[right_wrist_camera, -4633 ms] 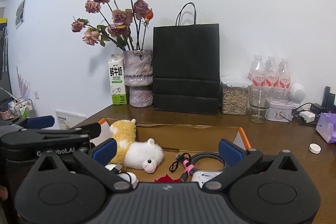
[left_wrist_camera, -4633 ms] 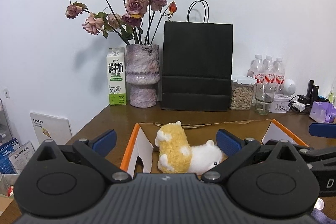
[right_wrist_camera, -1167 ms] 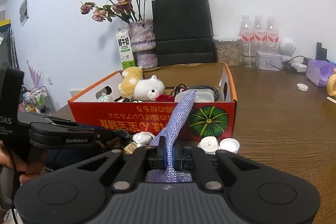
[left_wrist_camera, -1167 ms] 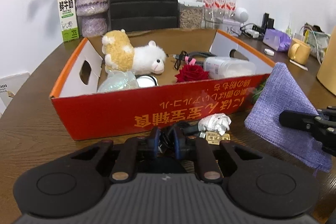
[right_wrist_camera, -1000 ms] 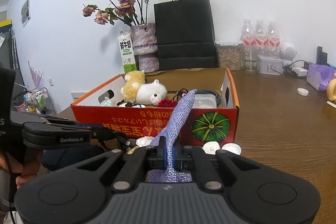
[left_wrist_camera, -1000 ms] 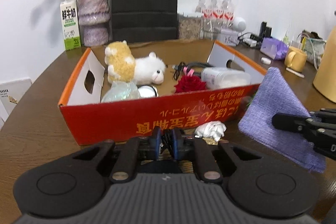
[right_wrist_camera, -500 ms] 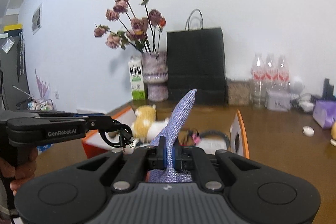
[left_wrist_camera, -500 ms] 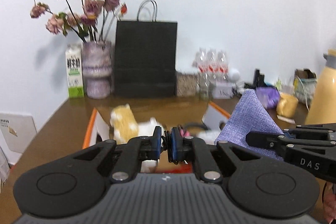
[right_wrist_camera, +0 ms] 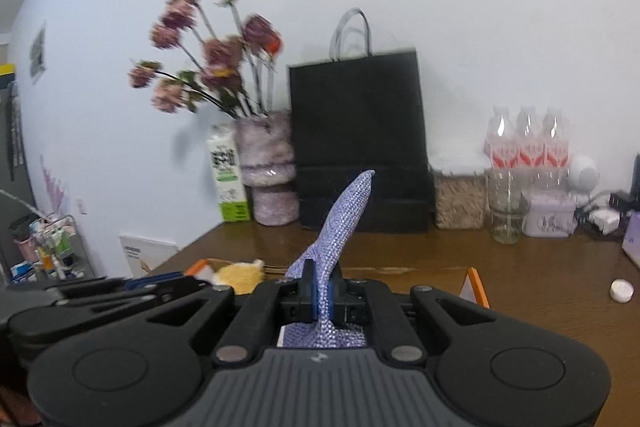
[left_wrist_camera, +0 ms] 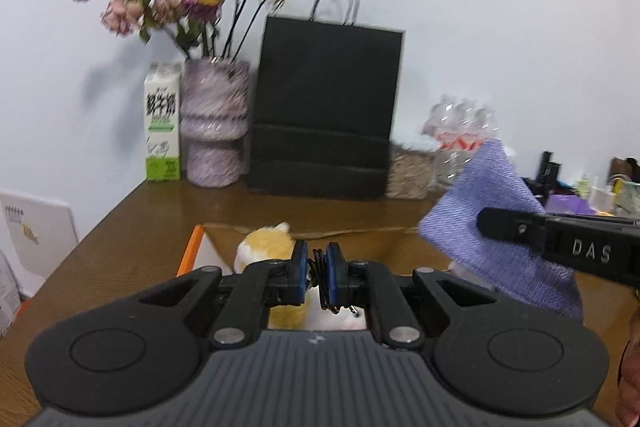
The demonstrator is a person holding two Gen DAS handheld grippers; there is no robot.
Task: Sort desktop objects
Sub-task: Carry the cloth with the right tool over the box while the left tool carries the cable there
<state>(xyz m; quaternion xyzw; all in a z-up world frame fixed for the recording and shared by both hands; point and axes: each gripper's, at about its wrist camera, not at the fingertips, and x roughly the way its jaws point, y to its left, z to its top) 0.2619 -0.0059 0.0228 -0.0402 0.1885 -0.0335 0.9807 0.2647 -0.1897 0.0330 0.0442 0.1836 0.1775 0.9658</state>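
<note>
My left gripper [left_wrist_camera: 317, 263] is shut on a thin black coiled cable [left_wrist_camera: 325, 297] and holds it above the orange cardboard box [left_wrist_camera: 192, 251]. A yellow and white plush toy [left_wrist_camera: 264, 247] lies in the box just below it. My right gripper [right_wrist_camera: 320, 287] is shut on a purple woven cloth [right_wrist_camera: 344, 219] that stands up between its pads; the cloth also shows at the right of the left wrist view [left_wrist_camera: 492, 211]. The right gripper is level with the left one, over the box's right part [right_wrist_camera: 474, 285].
At the back of the brown table [left_wrist_camera: 160, 211] stand a milk carton [left_wrist_camera: 162, 139], a vase of dried roses [left_wrist_camera: 214, 139], a black paper bag [left_wrist_camera: 324, 131], a jar of seeds [right_wrist_camera: 458, 203], a glass [right_wrist_camera: 506, 215] and water bottles [right_wrist_camera: 528, 147]. A white cap [right_wrist_camera: 621, 291] lies at the right.
Both grippers, with the cable and the cloth, have risen from the table in front of the box and moved forward over it. The views are blurred by motion.
</note>
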